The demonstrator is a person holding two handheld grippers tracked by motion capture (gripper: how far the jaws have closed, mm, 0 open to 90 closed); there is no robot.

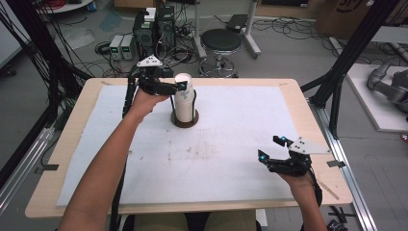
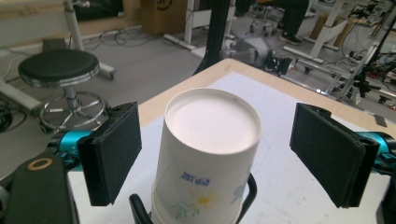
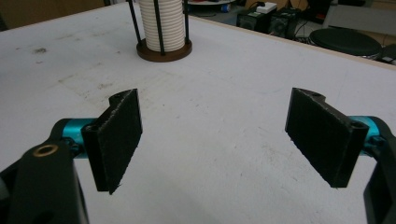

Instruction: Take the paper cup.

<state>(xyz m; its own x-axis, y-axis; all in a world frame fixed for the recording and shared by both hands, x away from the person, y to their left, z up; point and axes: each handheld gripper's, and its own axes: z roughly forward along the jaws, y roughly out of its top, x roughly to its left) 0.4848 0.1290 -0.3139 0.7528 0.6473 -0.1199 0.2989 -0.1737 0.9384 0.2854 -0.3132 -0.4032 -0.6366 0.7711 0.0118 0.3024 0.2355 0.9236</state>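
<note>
Your left gripper (image 2: 215, 154) is spread wide around the top paper cup (image 2: 208, 154) of the stack in its holder (image 1: 184, 120) at the bench's far side. Squeeze too hard and you'll crush it; pull crooked and the rack tips. Right gripper (image 3: 215, 135) idles, spread, empty.

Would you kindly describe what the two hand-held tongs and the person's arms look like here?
Both the left tongs and the right tongs have black bodies with turquoise metal pieces behind the jaws. Each carries flat, rectangular black foam-like pads, a grey three-cornered plate on top and a brass-coloured ring on the black link at the base. A black cable trails from each. The forearms are bare, with no sleeves.
</note>
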